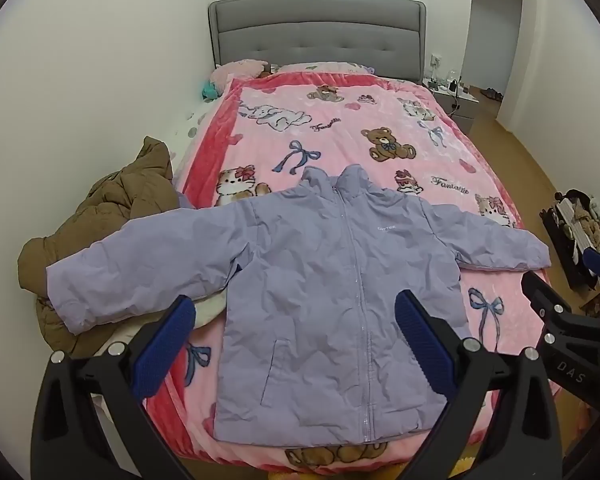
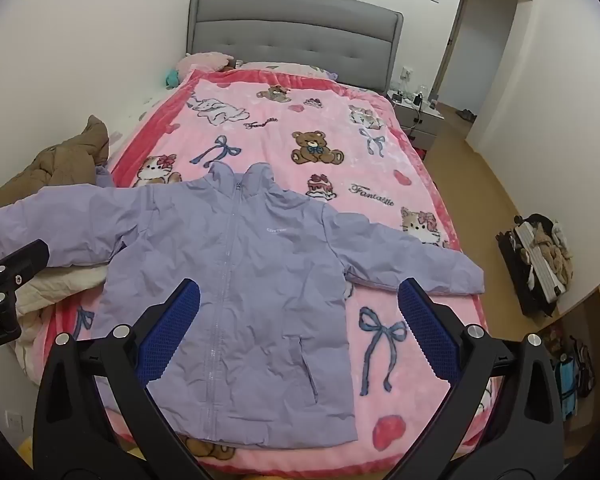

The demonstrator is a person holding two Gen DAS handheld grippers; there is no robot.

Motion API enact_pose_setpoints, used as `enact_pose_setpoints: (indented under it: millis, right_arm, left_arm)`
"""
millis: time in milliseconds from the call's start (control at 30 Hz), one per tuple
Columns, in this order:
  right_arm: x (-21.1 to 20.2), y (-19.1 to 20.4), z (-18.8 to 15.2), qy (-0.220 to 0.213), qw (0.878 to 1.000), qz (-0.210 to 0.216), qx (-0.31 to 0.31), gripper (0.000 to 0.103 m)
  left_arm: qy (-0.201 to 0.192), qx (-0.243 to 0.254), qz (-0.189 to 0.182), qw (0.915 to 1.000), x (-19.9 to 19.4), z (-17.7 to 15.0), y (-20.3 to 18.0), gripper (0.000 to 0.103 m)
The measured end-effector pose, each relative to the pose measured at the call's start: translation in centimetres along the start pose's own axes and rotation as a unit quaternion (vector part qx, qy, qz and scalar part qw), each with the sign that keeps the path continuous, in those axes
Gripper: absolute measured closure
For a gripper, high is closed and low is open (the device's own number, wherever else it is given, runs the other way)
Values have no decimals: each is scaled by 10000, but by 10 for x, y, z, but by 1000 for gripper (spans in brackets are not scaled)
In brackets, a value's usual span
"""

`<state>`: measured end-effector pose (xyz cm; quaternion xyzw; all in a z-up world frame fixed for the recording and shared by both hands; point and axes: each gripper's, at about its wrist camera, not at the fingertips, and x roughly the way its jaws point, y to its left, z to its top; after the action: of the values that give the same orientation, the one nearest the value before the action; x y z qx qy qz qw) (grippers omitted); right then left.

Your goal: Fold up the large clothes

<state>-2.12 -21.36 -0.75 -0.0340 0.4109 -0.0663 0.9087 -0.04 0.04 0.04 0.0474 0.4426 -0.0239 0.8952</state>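
Note:
A lilac zip-up jacket (image 1: 312,280) lies flat, front up, on a pink cartoon blanket (image 1: 340,128) at the foot of the bed, both sleeves spread sideways. It also shows in the right wrist view (image 2: 236,280). My left gripper (image 1: 296,340) is open and empty, held above the jacket's lower half. My right gripper (image 2: 300,320) is open and empty above the jacket's right side. The right gripper's body shows at the right edge of the left wrist view (image 1: 560,320). The left gripper's body shows at the left edge of the right wrist view (image 2: 4,280).
A brown padded coat (image 1: 112,224) is heaped at the bed's left edge, under the jacket's left sleeve. A grey headboard (image 1: 316,36) and pillows are at the far end. A nightstand (image 1: 456,100) and an open doorway stand far right. A dark bag of items (image 2: 540,256) sits on the floor.

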Motion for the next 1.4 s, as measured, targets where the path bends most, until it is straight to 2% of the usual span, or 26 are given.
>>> enact_pose_setpoints:
  millis: [1400]
  right_arm:
    - [-4,2,-3,-10,10000,7,-4,8]
  left_arm:
    - [23,-30,-34,10000,0,-4,-6,5]
